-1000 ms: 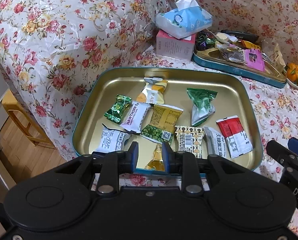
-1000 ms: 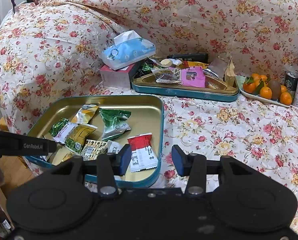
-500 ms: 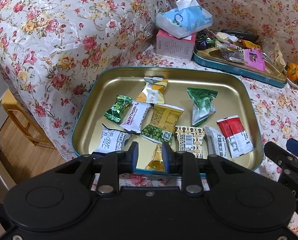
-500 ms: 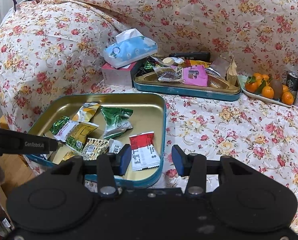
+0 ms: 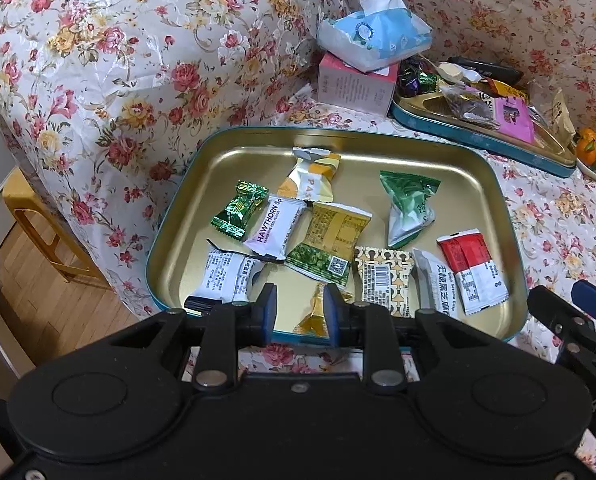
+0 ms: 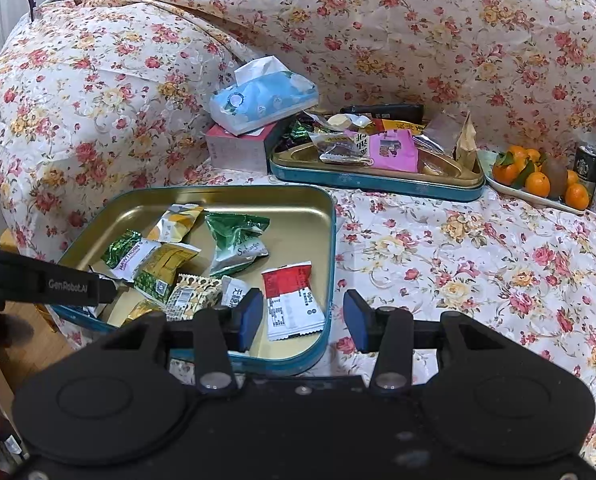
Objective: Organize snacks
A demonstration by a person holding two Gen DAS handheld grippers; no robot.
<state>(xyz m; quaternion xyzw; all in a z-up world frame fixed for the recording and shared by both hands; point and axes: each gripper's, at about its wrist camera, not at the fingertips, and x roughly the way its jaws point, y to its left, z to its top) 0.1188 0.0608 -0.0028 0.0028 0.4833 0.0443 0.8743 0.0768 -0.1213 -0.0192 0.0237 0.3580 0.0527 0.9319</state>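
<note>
Floral-covered sofa (image 6: 478,256) under two tins (image 6: 330,216)

Readable print is sparse: a white rectangular snack packet (image 5: 274,225) at the nine o'clock side of the gold metal tray (image 5: 510,240) carries "HAWTHORN" in purple capitals. At five o'clock, a white-and-silver sachet (image 5: 438,290) bears Chinese characters above the small words "Sesame Crisp". A green-and-white pillow pack (image 6: 237,244) at the tray's centre reads "Sabago" or similar, not fully legible. The black bar of the left gripper (image 6: 37,282) is stamped "GenRobot.AI". A dark drink can (image 6: 586,165) beside the oranges shows a Starbucks roundel.
</note>
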